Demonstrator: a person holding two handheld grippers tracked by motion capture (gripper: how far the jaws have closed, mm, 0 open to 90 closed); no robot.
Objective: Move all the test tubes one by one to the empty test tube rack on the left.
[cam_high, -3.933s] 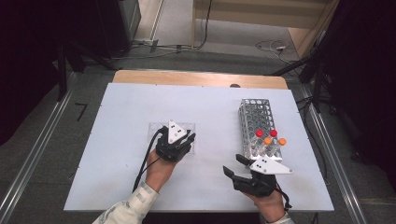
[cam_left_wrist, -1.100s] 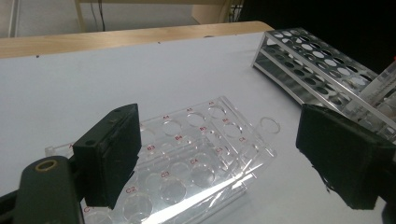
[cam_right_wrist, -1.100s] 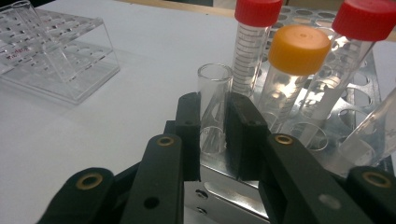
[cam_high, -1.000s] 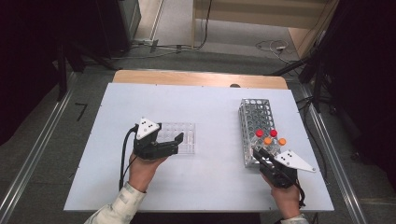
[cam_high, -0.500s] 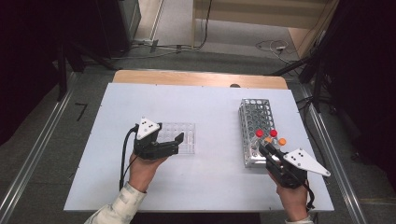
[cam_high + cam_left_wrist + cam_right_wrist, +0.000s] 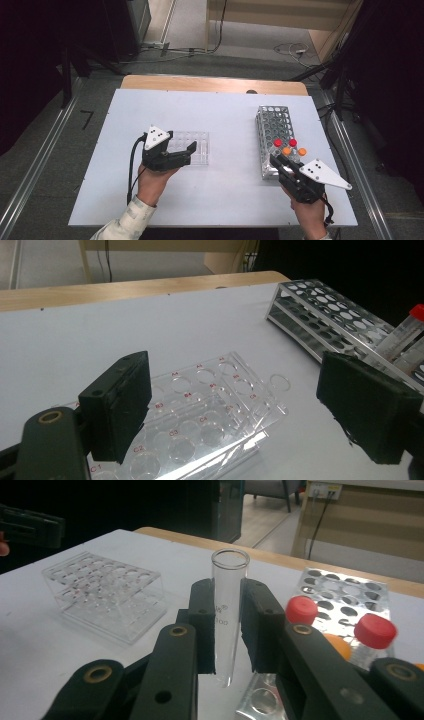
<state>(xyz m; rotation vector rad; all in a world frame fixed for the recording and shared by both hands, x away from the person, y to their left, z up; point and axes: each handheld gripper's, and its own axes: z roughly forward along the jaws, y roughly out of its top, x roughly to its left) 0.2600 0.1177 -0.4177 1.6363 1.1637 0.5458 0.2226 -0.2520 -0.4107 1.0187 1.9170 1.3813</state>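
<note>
At the left of the white table [image 6: 225, 115], the left gripper [image 6: 182, 152] hovers with its jaws spread wide and nothing between them. They reach over the near-left end of the clear plastic rack [image 6: 192, 147], which lies flat on the table near the middle. In the left gripper view the clear plastic rack [image 6: 200, 415] shows rows of empty labelled holes — no tube stands in it that I can see.

Further right stands the metal rack [image 6: 275, 132], running from near to far. Capped tubes [image 6: 287, 146] with red and orange tops sit at its near end, and the rest of its holes look empty.

At the near right, the right gripper [image 6: 280, 165] is just at the metal rack's near end. In the right gripper view its jaws are pinching a bare glass test tube [image 6: 227, 615] — upright, open mouth up, its rounded bottom hanging clear above the metal rack [image 6: 345, 595].

By my reading, the tube is picked and lifted; carrying it leftward to the clear rack and seating it in a hole is still to do, as is any transfer of the capped tubes.
</note>
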